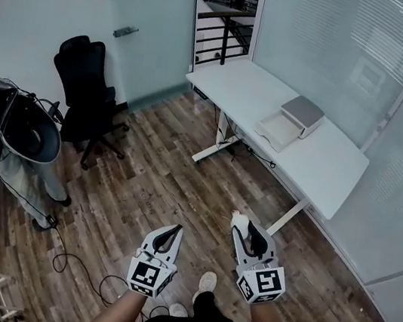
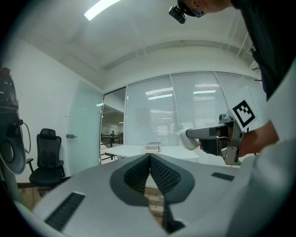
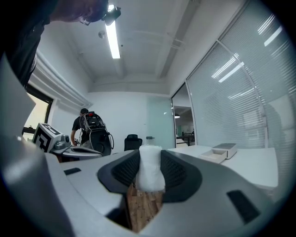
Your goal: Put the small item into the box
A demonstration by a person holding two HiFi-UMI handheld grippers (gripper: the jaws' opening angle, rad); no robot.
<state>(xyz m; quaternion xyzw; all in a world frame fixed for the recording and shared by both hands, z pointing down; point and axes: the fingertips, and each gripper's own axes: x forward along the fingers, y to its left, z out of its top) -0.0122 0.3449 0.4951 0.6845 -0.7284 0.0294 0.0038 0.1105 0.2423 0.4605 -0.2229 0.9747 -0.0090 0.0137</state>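
A small white item [image 3: 150,169] sits between the jaws of my right gripper [image 3: 149,172], which is shut on it. In the head view the item [image 1: 237,220] sticks out of the right gripper [image 1: 240,230] above the wooden floor. The box [image 1: 292,122] is grey and white with its tray pulled out. It rests on the white desk [image 1: 322,169], well ahead of both grippers, and shows small in both gripper views, box [image 3: 223,150] and box [image 2: 152,147]. My left gripper [image 1: 172,230] hangs beside the right one, its jaws together on nothing. The left gripper view also shows the right gripper [image 2: 210,134] with the item [image 2: 187,138].
A black office chair [image 1: 86,95] stands to the left. At the far left is a person with a black backpack [image 1: 16,125]. Cables [image 1: 69,264] lie on the floor. Glass walls run behind the desk, and a glass door [image 1: 144,24] stands at the back.
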